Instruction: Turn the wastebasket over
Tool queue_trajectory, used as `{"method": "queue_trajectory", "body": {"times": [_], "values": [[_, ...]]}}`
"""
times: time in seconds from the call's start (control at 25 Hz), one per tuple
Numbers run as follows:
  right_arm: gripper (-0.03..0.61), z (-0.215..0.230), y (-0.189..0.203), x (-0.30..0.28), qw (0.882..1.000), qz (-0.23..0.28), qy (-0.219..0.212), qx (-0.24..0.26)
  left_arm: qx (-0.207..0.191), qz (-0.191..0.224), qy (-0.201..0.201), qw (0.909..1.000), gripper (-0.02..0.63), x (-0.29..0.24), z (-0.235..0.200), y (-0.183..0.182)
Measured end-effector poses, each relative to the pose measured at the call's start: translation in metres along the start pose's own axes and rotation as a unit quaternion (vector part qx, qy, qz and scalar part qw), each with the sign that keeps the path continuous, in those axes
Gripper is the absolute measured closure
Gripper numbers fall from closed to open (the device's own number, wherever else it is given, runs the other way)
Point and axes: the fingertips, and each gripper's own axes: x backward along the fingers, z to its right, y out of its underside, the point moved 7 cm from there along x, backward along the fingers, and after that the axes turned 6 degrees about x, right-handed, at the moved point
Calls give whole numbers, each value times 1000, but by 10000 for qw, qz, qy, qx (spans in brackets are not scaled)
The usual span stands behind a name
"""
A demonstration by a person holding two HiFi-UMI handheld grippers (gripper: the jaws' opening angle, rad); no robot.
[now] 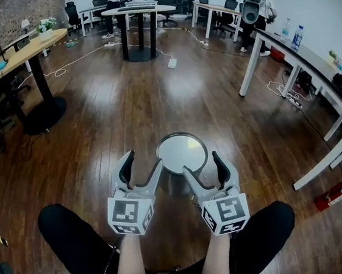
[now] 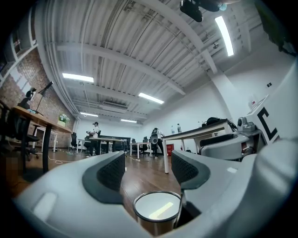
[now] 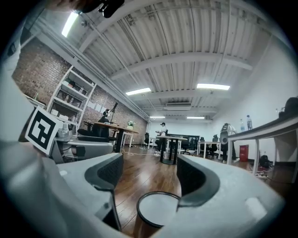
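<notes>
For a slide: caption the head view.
Left hand-held gripper and right hand-held gripper, open, hover by the wastebasket.

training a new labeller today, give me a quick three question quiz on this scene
1. True or false: the left gripper is shut on the wastebasket.
2. Where does the wastebasket stand? A) on a desk B) on the wooden floor C) on a chair
3. Fill in: the jaws of the right gripper stand ____.

Key: 1 false, its jaws are apart with nothing gripped; 2 B; 3 apart.
</notes>
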Motion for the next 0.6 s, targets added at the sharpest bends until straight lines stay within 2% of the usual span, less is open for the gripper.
{"method": "queue_trajectory", "body": {"times": [0.24,0.48,0.6], "values": [[230,8,4,-30,9994,-106,-278,-166,100,-79,-287,9995,281,-19,-16,11],[230,6,39,-63,9971,-574,-380,-340,153,-429,-521,9976,287,-30,-45,40],[230,3,61,-83,9954,-817,-450,-229,211,-641,-559,9962,285,-39,-58,65]]}}
